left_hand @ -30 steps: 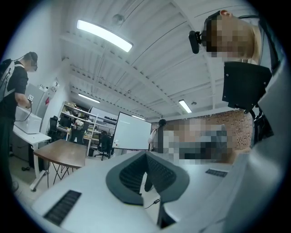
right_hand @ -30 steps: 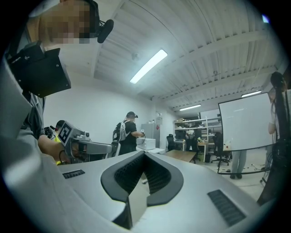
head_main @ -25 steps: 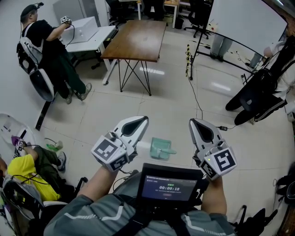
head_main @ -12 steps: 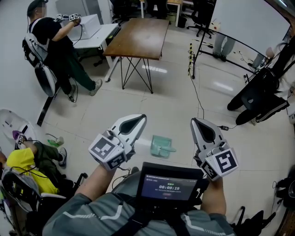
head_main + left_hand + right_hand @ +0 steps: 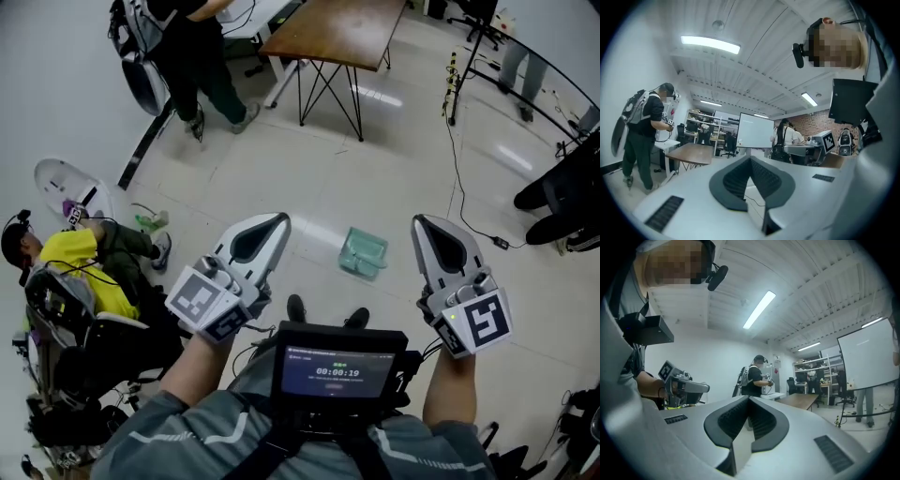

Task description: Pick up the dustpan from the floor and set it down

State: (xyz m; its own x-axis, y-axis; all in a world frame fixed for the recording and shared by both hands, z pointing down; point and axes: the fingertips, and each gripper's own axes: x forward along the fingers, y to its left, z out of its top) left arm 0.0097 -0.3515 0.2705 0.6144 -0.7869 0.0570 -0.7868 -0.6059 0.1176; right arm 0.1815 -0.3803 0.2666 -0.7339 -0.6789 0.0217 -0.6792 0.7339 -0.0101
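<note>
Left gripper (image 5: 278, 221) and right gripper (image 5: 424, 223): jaws closed, empty. Dustpan (image 5: 364, 252) on floor (image 5: 394, 159), 3 o'clock of left gripper, 9 o'clock of right.

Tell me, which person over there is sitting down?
The person in the yellow shirt at the left, low by the floor. The other person, in dark clothes, stands by the brown table.

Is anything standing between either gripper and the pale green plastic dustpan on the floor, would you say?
Nothing visible does. The pale green plastic dustpan lies alone on bare floor tiles, between the left gripper and the right gripper in the head view.
</note>
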